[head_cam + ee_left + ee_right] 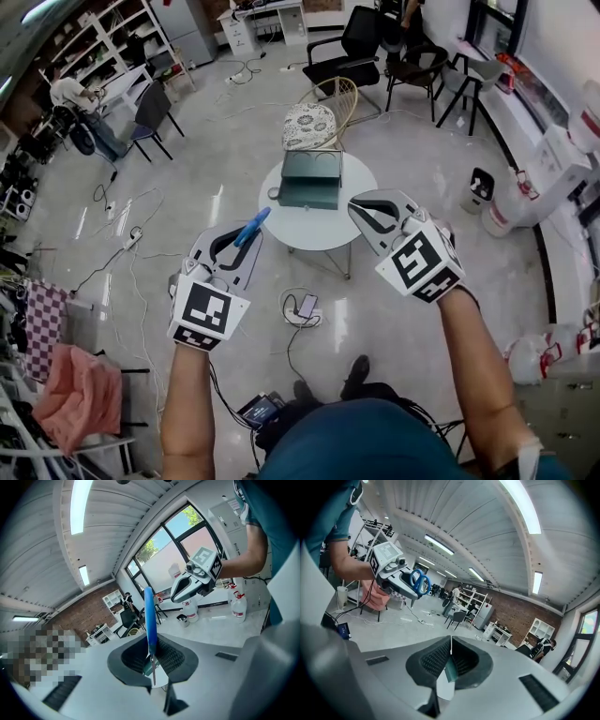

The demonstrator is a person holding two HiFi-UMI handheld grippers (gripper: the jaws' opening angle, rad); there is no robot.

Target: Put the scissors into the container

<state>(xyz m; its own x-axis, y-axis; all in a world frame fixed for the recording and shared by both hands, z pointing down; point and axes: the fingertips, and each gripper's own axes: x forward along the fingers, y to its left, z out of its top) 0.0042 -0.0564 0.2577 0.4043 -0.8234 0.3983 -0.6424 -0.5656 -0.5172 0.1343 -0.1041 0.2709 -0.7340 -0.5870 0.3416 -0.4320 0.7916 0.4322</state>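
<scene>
Scissors [251, 228] with blue handles are held in the air by the left gripper [239, 251], above the near left edge of the round white worktop [319, 232]. In the left gripper view the two halves of that gripper are pressed onto the metal blades. The thin blade tip points down toward the camera and the blue handle [149, 616] stands up past the gripper's tips. In the right gripper view the same blue handle loops [419, 582] jut out from the front of the left gripper.

The container [310, 178], a dark grey-green box, sits on the far half of the worktop, well apart from the scissors. A chair [312, 124] with a patterned cushion stands just behind the worktop.

The right gripper [364, 214] hangs over the near right edge of the worktop, near the container's right corner but not touching it. Its own view shows its two halves pressed together tip to tip [451, 644] with nothing between them. A slice of the box and the white worktop shows through the hollow behind the tips.
</scene>
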